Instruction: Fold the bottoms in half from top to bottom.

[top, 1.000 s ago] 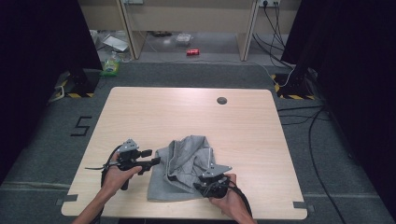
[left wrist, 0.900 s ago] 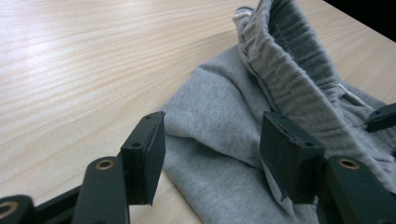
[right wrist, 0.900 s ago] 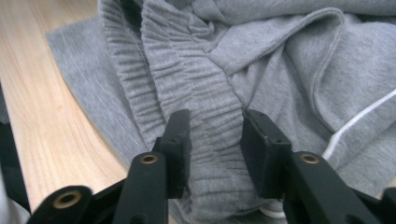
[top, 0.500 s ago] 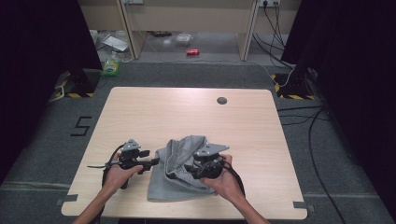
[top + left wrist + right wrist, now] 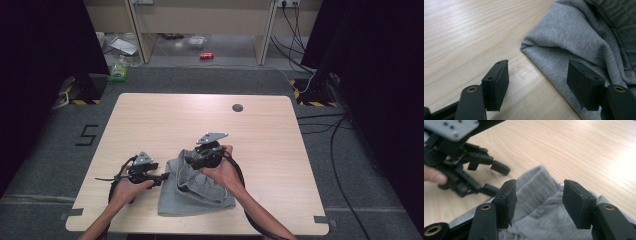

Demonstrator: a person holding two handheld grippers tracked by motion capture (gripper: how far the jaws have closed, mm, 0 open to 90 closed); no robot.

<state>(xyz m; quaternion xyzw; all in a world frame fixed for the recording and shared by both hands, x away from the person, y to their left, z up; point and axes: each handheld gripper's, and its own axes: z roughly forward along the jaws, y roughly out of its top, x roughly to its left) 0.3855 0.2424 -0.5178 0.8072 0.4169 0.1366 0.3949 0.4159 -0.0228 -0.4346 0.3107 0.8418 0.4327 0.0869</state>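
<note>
Folding step on the bench (image 5: 150, 115): grey garment (image 5: 197, 192) released, left gripper (image 5: 537, 75) and right gripper (image 5: 539, 197) both parted after opening; regrasping an edge is required.

A grey knit garment (image 5: 197, 190), folded and rumpled, lies flat near the table's (image 5: 165, 120) six o'clock edge.

The garment (image 5: 584, 37) just ahead of the left gripper (image 5: 537, 85) is soft grey knitted cloth, matt, finely ribbed. The table (image 5: 461, 32) beneath is pale wood-grain, smooth, lightly glossy. The gripper's 2 pads (image 5: 499, 82) look matt black rubbery plastic.
</note>
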